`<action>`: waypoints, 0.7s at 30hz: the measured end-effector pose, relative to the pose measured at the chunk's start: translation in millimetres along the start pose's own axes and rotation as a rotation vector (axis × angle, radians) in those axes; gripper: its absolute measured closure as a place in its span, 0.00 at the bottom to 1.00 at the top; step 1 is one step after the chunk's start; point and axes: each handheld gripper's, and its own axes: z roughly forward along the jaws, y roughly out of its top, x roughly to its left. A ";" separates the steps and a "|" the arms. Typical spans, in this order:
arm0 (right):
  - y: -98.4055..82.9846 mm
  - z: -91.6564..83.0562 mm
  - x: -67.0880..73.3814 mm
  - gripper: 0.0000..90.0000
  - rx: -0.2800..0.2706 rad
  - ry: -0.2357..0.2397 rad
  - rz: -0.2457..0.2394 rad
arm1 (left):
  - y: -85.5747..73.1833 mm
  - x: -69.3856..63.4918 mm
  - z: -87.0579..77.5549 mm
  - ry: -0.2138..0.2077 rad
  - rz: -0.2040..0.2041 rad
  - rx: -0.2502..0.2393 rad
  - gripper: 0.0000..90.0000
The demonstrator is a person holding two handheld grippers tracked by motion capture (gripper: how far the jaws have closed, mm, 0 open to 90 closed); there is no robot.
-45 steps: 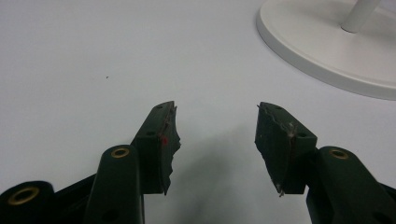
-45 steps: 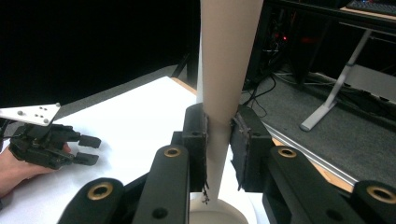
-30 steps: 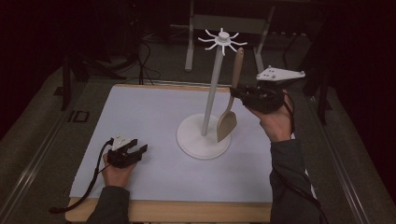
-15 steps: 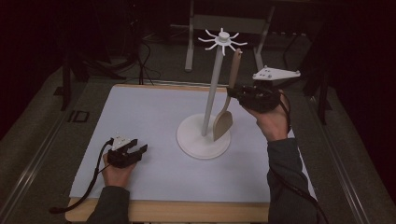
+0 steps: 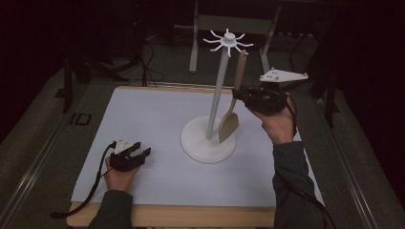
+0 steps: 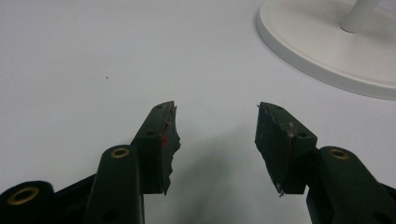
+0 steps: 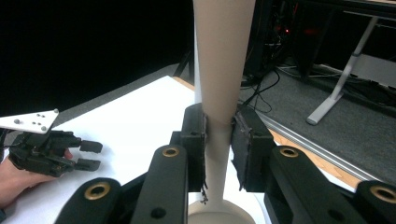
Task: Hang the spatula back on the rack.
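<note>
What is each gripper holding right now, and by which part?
The right gripper clamps the wooden spatula around its handle's narrow middle, blade hanging down beside the stand. The left gripper holds nothing.

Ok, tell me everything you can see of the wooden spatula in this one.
The wooden spatula is pale, light-brown wood with a long slim handle widening to a flat blade at the bottom. It stands nearly upright, blade down, leaning slightly, beside the pole of the white hook stand, with its blade over the stand's round base; whether it touches the base cannot be told. The right tongs grip its handle at mid-length, pads pressed on both sides. Its top end reaches up near the stand's hooks, not hung.
</note>
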 end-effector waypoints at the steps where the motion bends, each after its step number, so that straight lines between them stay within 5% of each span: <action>1: -1.3 0.3 -0.8 0.80 -0.001 -0.003 0.001 | 0.0 0.0 0.0 0.000 0.000 0.000 0.54; 21: -14.8 -6.5 -3.6 0.46 0.003 -0.031 -0.012 | 0.1 0.1 0.1 0.001 0.000 0.001 0.53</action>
